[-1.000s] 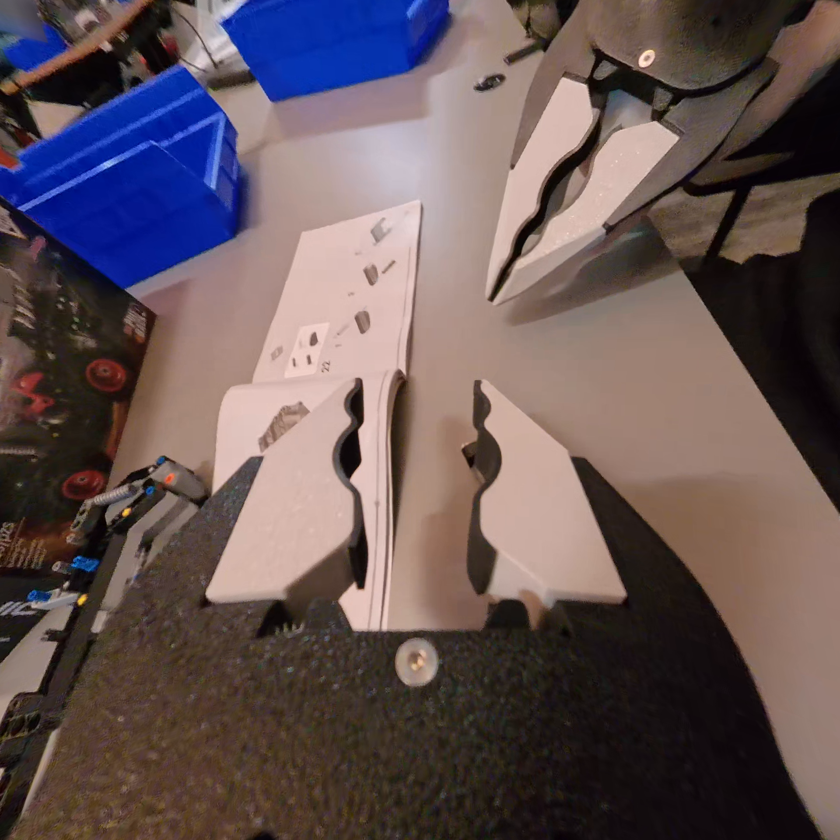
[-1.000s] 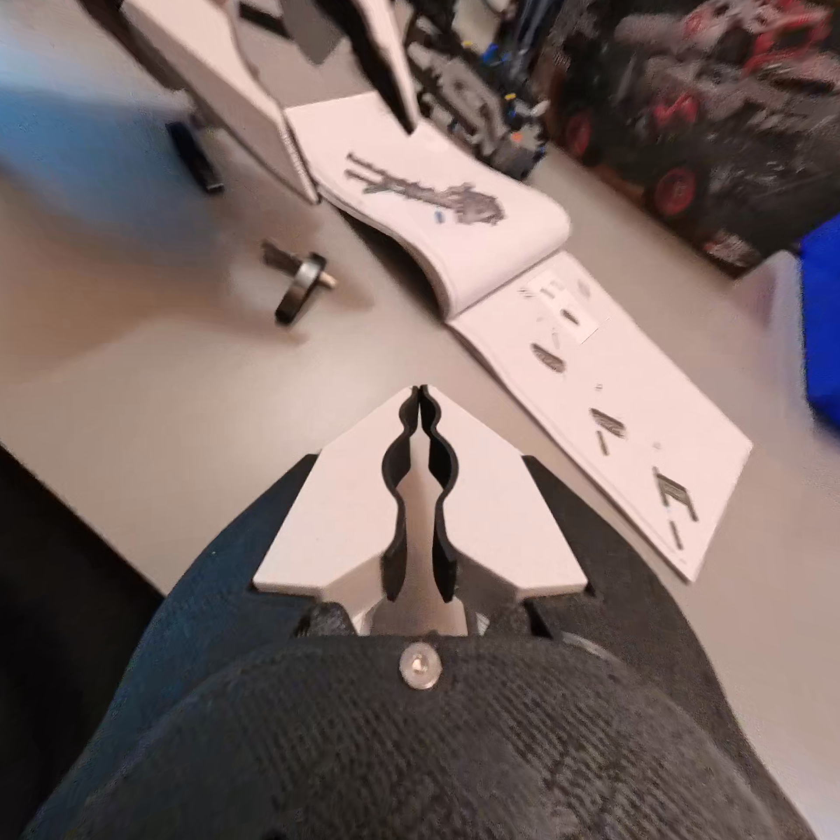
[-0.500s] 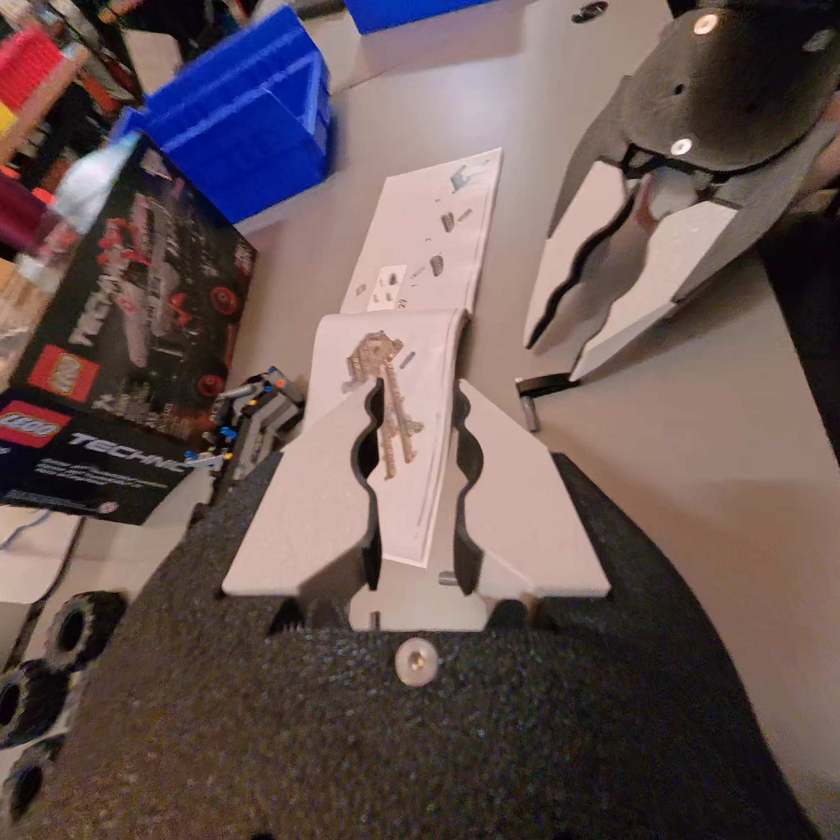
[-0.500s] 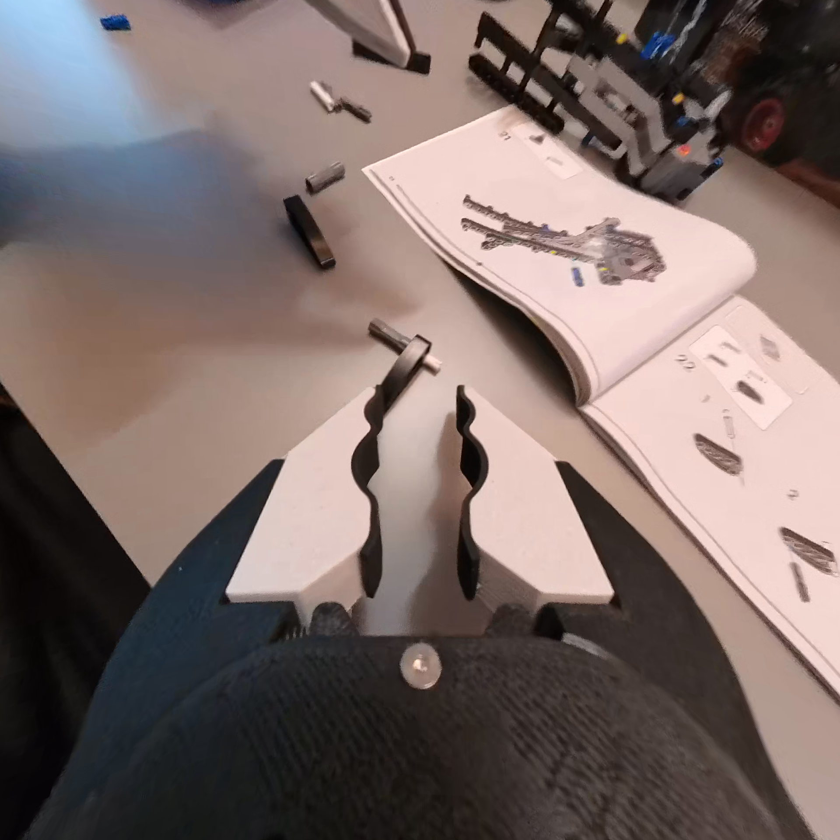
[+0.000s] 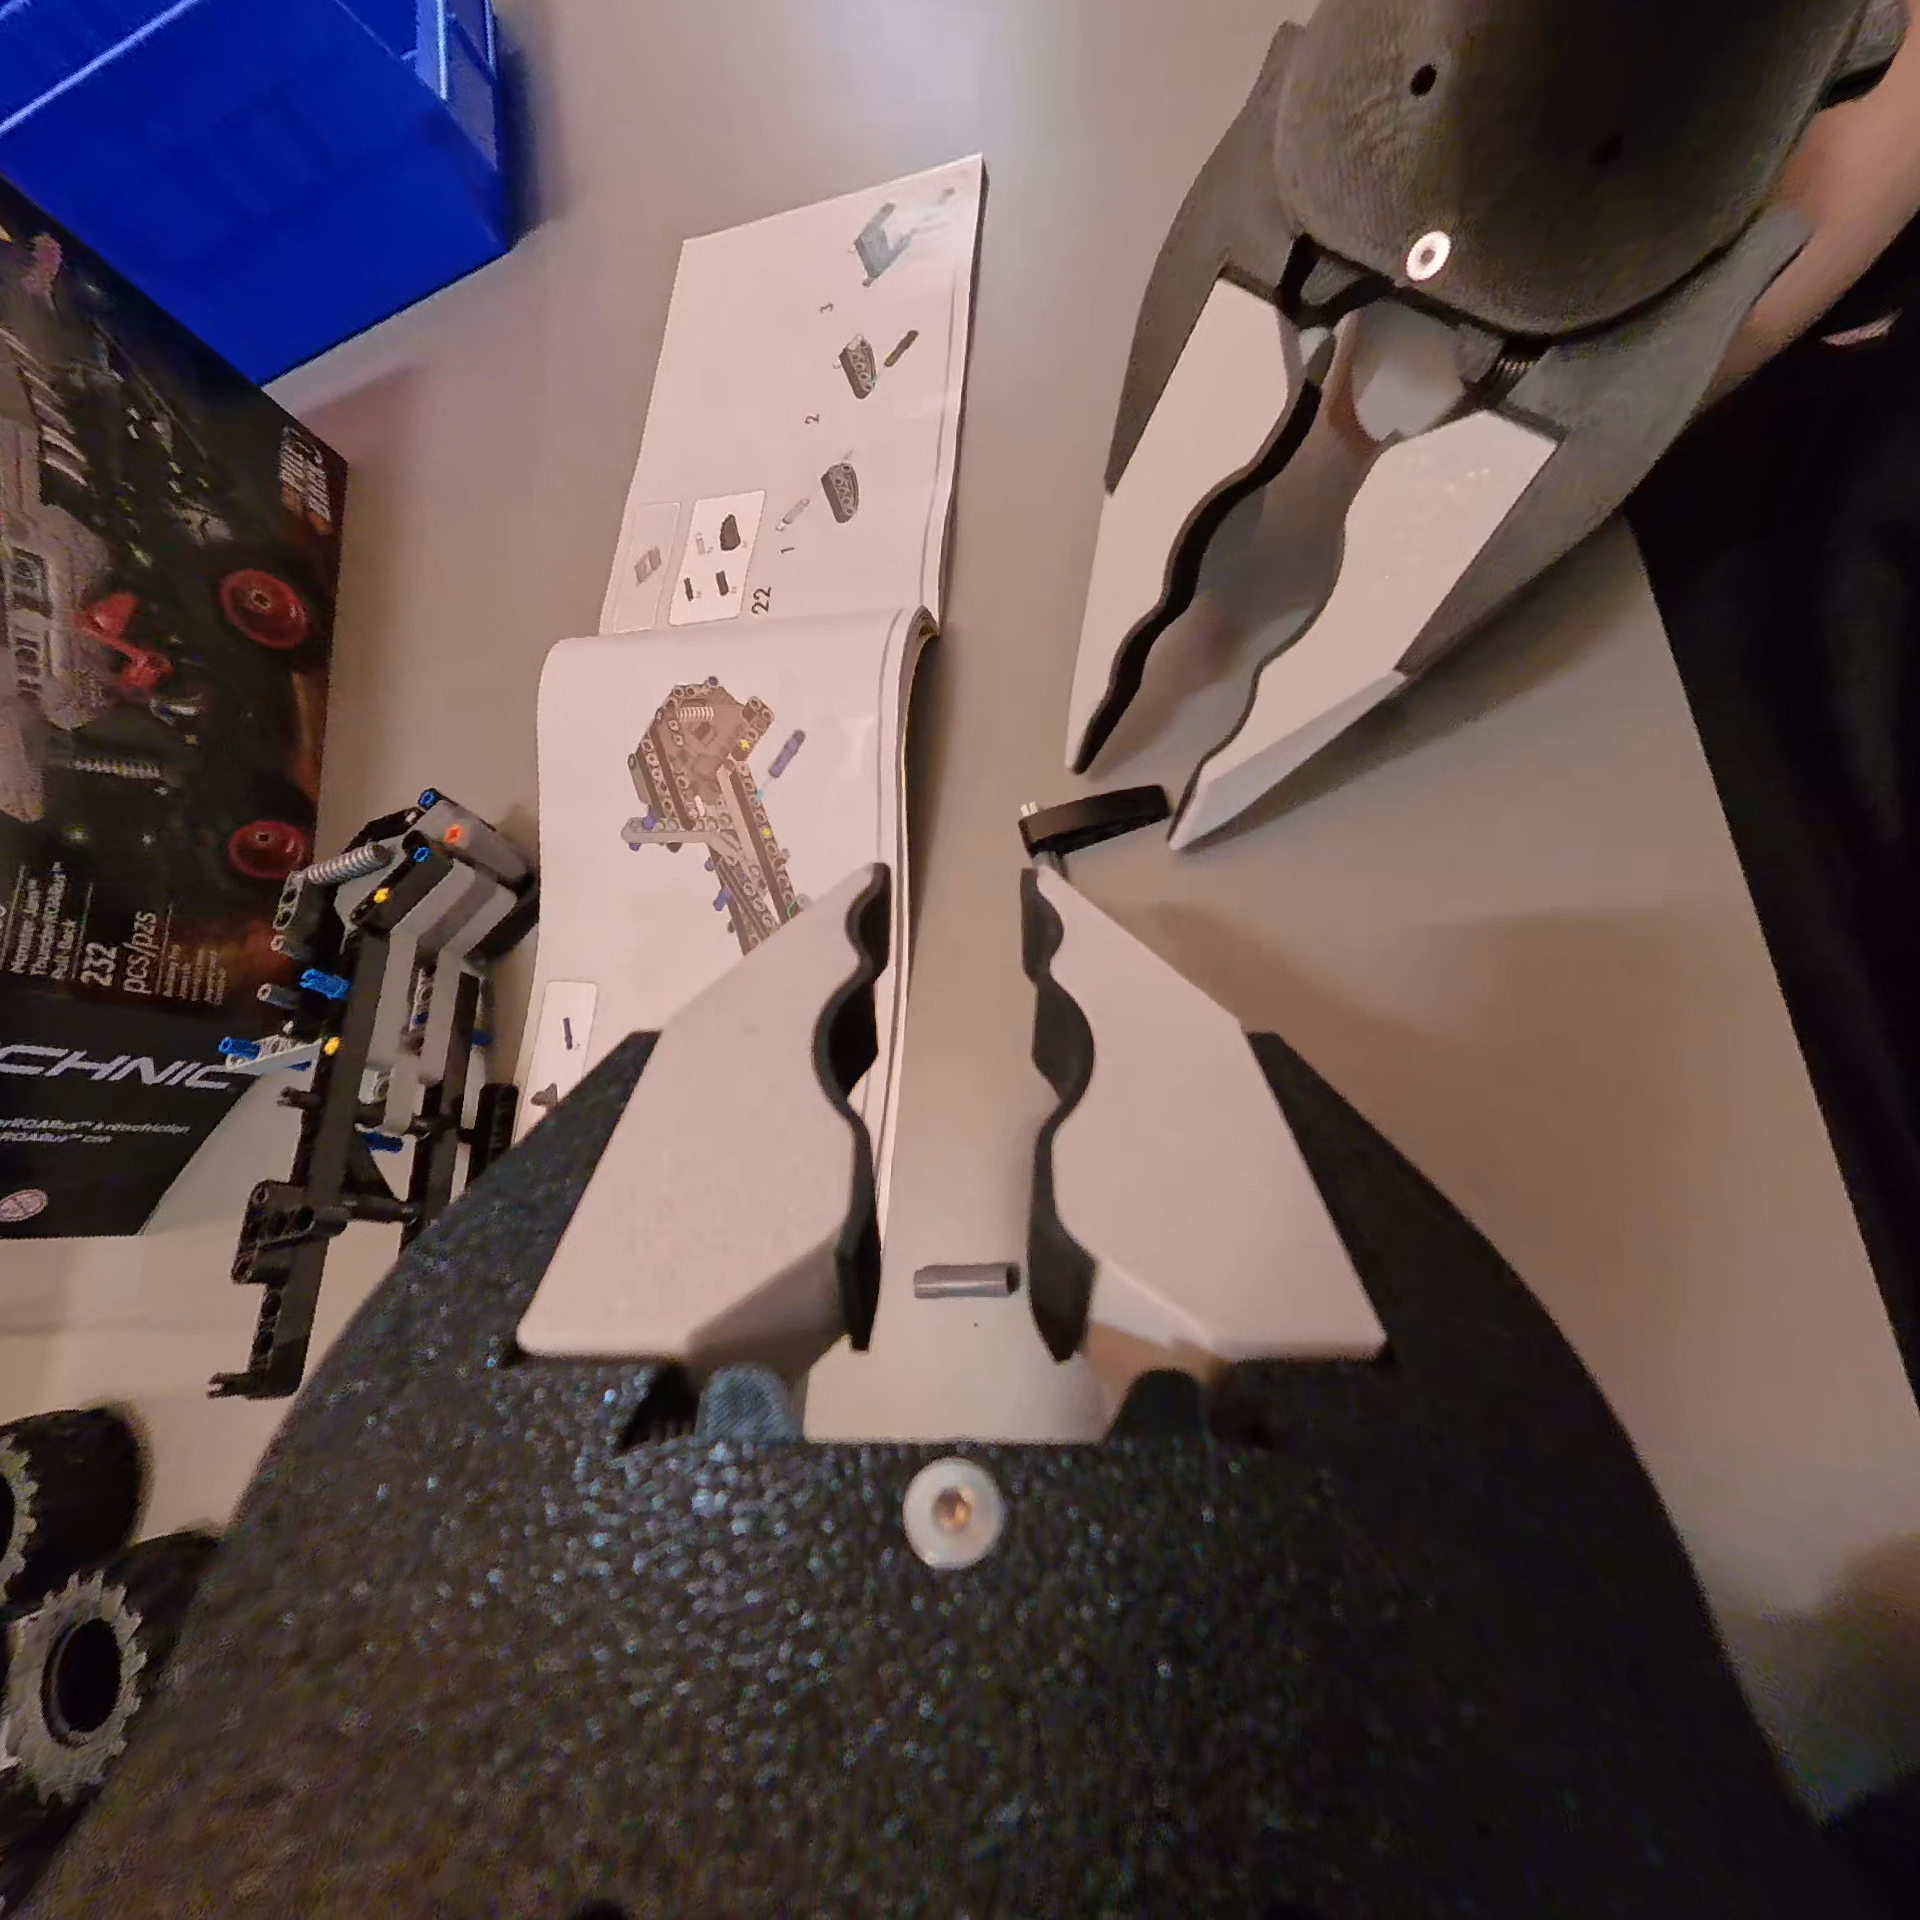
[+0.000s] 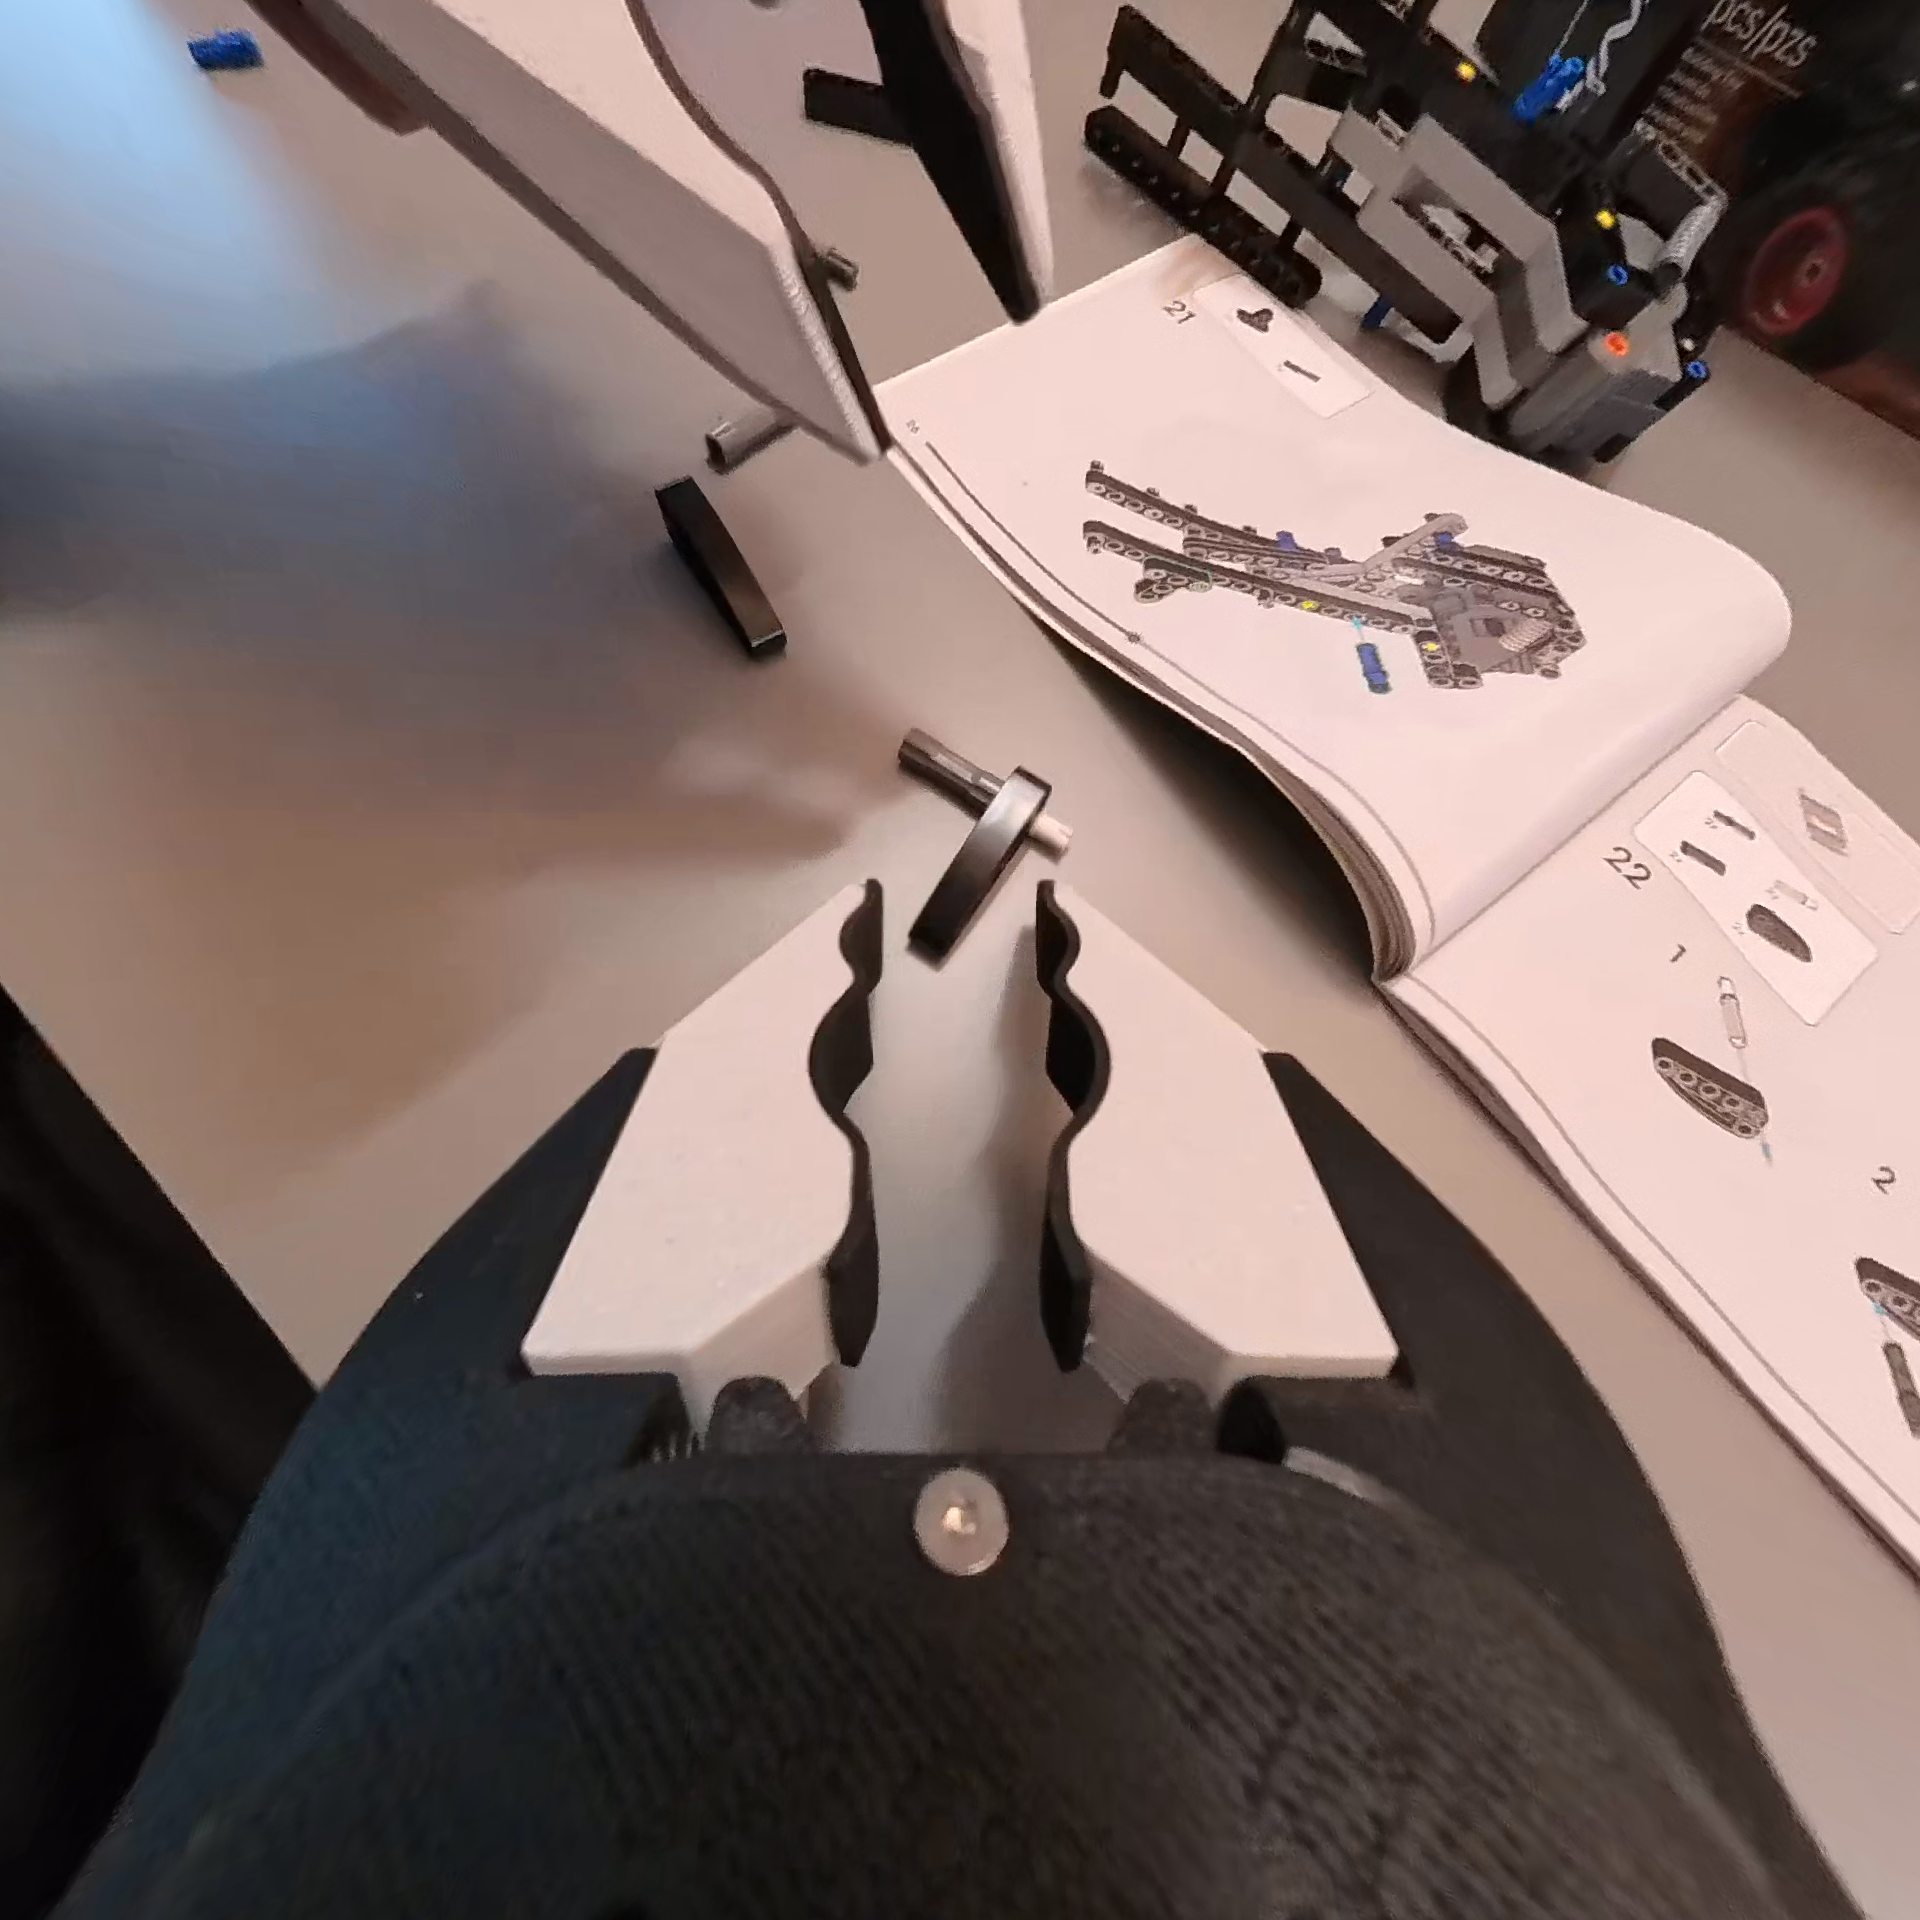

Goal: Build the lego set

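My left gripper (image 5: pixel 956 878) is open and empty, low over the table, with a small grey pin (image 5: pixel 966 1280) lying on the table between its fingers. My right gripper (image 6: pixel 956 890) is open and empty, its tips just short of a black curved piece on a grey and white axle (image 6: pixel 982 857), which also shows in the left wrist view (image 5: pixel 1091 816). The right gripper (image 5: pixel 1132 805) shows there too. A second black curved piece (image 6: pixel 722 566) and the grey pin (image 6: pixel 743 436) lie by the left gripper's fingers (image 6: pixel 821 343). The part-built chassis (image 5: pixel 395 997) stands left of the open instruction booklet (image 5: pixel 790 520).
The set's box (image 5: pixel 135 727) lies at the far left, with a blue bin (image 5: pixel 260 156) behind it. Black tyres (image 5: pixel 62 1610) sit at the lower left. A small blue pin (image 6: pixel 223 47) lies far off. The table edge (image 5: pixel 1662 727) runs close on the right. The left gripper's tips are roughly 8 centimeters from the right gripper's.
My right gripper has opened from shut and come up to the black piece on the axle. My left gripper has drawn back along the booklet and now has the grey pin between its fingers.
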A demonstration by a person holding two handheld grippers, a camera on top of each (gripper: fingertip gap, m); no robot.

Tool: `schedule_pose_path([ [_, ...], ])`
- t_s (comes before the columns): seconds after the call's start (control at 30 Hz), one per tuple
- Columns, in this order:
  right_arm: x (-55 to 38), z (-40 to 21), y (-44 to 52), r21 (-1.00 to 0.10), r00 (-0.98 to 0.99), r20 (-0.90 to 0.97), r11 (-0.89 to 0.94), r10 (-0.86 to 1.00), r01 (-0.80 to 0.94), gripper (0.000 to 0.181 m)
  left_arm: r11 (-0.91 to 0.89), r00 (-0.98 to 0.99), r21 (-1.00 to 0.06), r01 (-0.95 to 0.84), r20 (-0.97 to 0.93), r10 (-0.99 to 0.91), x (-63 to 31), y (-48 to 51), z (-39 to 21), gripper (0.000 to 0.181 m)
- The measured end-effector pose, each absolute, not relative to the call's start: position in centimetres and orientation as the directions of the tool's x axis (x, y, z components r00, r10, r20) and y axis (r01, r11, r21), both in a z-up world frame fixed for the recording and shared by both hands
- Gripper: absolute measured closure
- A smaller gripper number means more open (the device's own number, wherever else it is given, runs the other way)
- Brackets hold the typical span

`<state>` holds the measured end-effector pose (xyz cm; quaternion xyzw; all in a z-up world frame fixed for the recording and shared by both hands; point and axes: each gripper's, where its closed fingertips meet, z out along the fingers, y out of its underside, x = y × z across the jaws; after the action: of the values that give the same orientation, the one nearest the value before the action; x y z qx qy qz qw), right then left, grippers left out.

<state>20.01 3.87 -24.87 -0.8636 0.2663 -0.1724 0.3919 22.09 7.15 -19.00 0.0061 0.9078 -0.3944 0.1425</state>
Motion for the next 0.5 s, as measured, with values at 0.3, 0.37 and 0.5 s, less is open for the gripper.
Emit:
schedule_pose_path([
  [0.3, 19.9, -25.5, 3.1, -0.723, 0.841, 0.099, -0.619, -0.533, -0.307, 0.176, 0.704, -0.976, -0.704, 0.089, -0.203, -0.080, 21.4, 6.9, -20.0, 0.159],
  [0.37, 19.1, -25.6, 2.1, -0.717, 0.858, 0.052, -0.617, -0.511, -0.324, 0.171, 0.711, -0.981, -0.698, 0.090, -0.187, -0.060, 21.0, 6.6, -20.4, 0.159],
  [0.5, 19.0, -24.9, -0.6, -0.712, 0.843, 0.085, -0.624, -0.531, -0.321, 0.153, 0.729, -0.985, -0.678, 0.096, -0.169, -0.028, 20.5, 6.0, -21.2, 0.159],
])
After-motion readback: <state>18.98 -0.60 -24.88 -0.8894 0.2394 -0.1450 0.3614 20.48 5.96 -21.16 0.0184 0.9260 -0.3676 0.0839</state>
